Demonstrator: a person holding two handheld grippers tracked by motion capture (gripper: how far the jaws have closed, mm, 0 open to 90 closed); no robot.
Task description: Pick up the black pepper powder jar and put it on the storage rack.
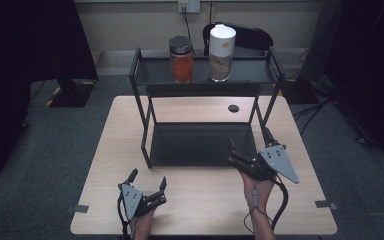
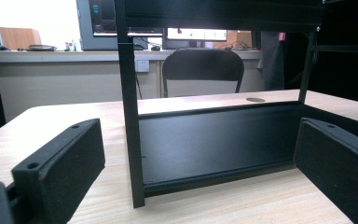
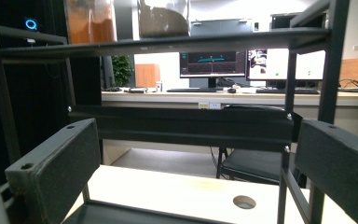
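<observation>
At the lower left of the high view, the left gripper (image 1: 147, 182) sits over the wooden table (image 1: 100, 165), jaws wide apart, holding nothing; in the middle stands a black rack (image 1: 142, 75) with a red jar (image 1: 181, 59) and a white jar (image 1: 221, 52) on top; at lower right, the right gripper (image 1: 247, 145) also has its jaws apart, empty, at the rack's bottom tray (image 1: 200, 145).
</observation>
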